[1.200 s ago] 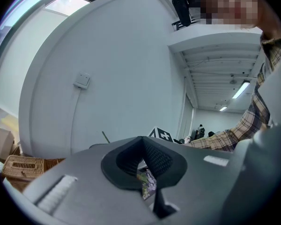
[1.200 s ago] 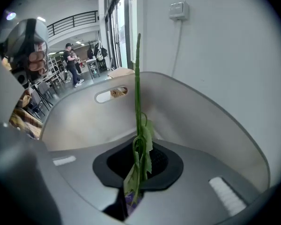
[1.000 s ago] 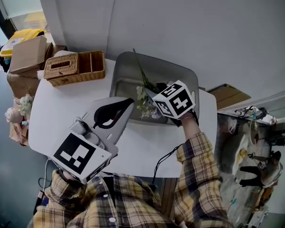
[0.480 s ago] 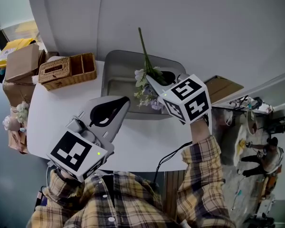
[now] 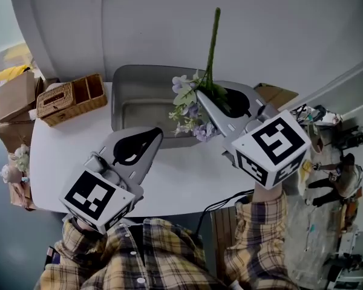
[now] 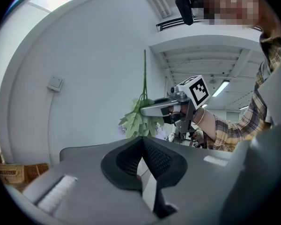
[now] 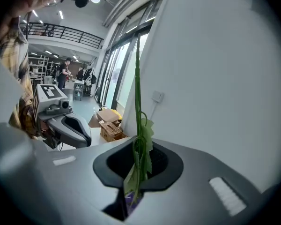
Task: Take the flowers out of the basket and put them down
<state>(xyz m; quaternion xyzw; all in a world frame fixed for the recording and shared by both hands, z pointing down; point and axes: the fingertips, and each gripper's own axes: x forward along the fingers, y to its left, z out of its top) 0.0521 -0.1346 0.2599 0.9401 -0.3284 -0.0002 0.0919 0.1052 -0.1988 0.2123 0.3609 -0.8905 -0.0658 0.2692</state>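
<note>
At centre right, held up beside the grey metal basket (image 5: 133,71), tilted downward: right gripper (image 5: 201,96), fingers clenched on the green stem of pale purple artificial flowers (image 5: 186,98). At lower left, level over the white counter (image 5: 66,144): left gripper (image 5: 158,132), fingers clenched together, empty.

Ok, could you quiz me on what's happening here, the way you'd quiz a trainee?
1. True or false: the left gripper holds the flowers.
2. Which way does the flowers' long stem point? A up, B down, C flat along the table.
3. Fill in: in the head view, the wicker box stands to the ___ of the grey basket.
Key: 1 false, the right gripper is shut on them; 2 A; 3 left.
</note>
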